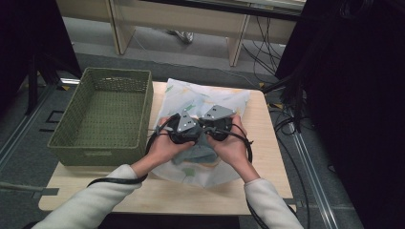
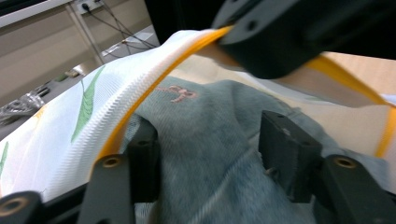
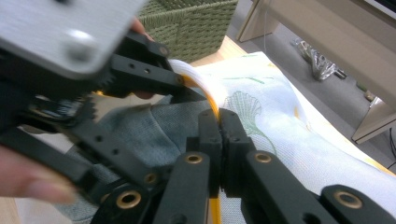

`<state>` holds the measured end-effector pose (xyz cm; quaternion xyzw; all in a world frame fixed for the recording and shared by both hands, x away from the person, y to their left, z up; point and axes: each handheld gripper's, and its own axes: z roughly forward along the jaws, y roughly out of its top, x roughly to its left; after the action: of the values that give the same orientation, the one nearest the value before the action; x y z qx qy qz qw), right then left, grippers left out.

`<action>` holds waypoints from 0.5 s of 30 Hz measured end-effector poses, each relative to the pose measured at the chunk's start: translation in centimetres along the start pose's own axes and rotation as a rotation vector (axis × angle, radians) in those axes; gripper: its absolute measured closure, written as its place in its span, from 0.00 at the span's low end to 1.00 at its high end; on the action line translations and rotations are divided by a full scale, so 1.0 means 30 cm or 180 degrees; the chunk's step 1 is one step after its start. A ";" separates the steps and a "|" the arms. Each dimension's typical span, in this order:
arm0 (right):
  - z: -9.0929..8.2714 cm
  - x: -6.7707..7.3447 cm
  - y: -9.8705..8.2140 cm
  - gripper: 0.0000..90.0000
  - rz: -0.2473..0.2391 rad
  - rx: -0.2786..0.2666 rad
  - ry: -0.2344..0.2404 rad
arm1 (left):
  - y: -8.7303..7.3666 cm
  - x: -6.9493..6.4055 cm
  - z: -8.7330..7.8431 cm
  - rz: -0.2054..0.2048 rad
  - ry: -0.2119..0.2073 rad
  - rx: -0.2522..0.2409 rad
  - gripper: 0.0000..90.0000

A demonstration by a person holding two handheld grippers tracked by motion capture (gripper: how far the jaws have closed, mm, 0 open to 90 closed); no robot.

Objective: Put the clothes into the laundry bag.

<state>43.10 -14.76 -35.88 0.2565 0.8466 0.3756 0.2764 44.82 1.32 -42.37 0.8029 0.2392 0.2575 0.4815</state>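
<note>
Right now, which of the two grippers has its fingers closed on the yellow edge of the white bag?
The right gripper: its fingers pinch the yellow edge. The left gripper stands open over the grey-blue garment.

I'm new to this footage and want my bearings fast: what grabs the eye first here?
Mid-table, two hands work a white leaf-print zip bag with blue-grey cloth in its mouth. The right gripper pinches the bag's yellow-edged rim; the left gripper stands open over the cloth. A green woven basket sits at the left.
</note>
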 end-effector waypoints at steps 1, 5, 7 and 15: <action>0.000 0.000 0.000 1.00 0.0003 -0.0001 -0.0001 | -0.002 -0.003 -0.010 0.0003 -0.0028 -0.0005 0.44; -0.002 -0.005 -0.001 1.00 -0.0020 -0.0008 -0.0012 | -0.011 -0.015 -0.068 0.0037 -0.0103 -0.0017 0.36; -0.004 -0.008 -0.001 1.00 -0.0009 -0.0013 -0.0007 | -0.015 -0.025 -0.104 0.0049 -0.0147 -0.0023 0.32; -0.009 -0.005 0.002 1.00 -0.0026 -0.0018 -0.0026 | -0.077 -0.063 -0.207 0.0172 -0.0231 0.0194 0.18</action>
<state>43.05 -14.95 -35.64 0.2538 0.8455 0.3758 0.2821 39.09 5.14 -42.26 0.8322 0.2075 0.2337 0.4581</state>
